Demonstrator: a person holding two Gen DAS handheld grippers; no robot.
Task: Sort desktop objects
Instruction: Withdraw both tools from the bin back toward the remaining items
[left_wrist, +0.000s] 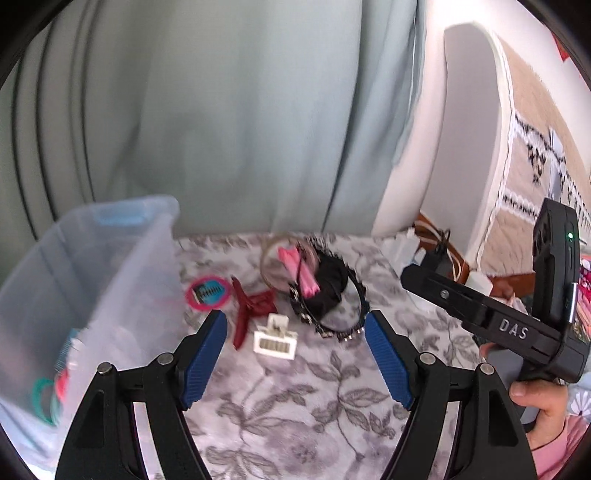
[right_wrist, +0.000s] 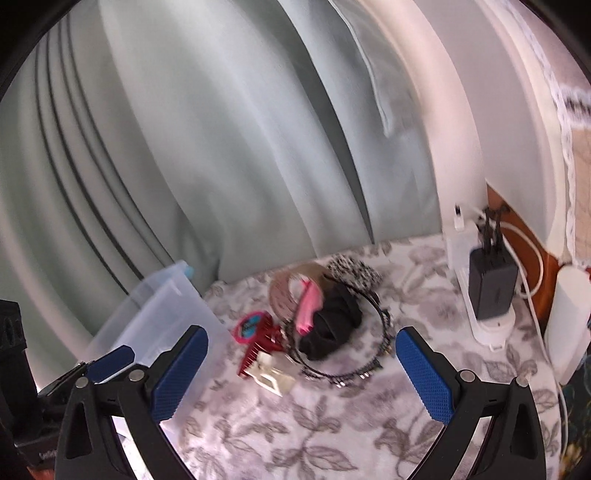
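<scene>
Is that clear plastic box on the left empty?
No. Through the wall of the clear plastic box, a teal ring and something red show at the bottom.

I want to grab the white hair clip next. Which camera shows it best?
The left wrist view: the white hair clip lies sharp and unobstructed between the open fingers. The right wrist view shows it blurred, touching the red clip.

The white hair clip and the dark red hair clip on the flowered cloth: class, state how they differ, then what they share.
The white hair clip is pale and blocky with a rectangular slotted face; the dark red hair clip is deep red, with thin spread arms. The white clip lies nearer the open left gripper; the red one lies beyond it, closer to the pink ring. Both rest on the flowered cloth, outside the clear bin, ungripped.
</scene>
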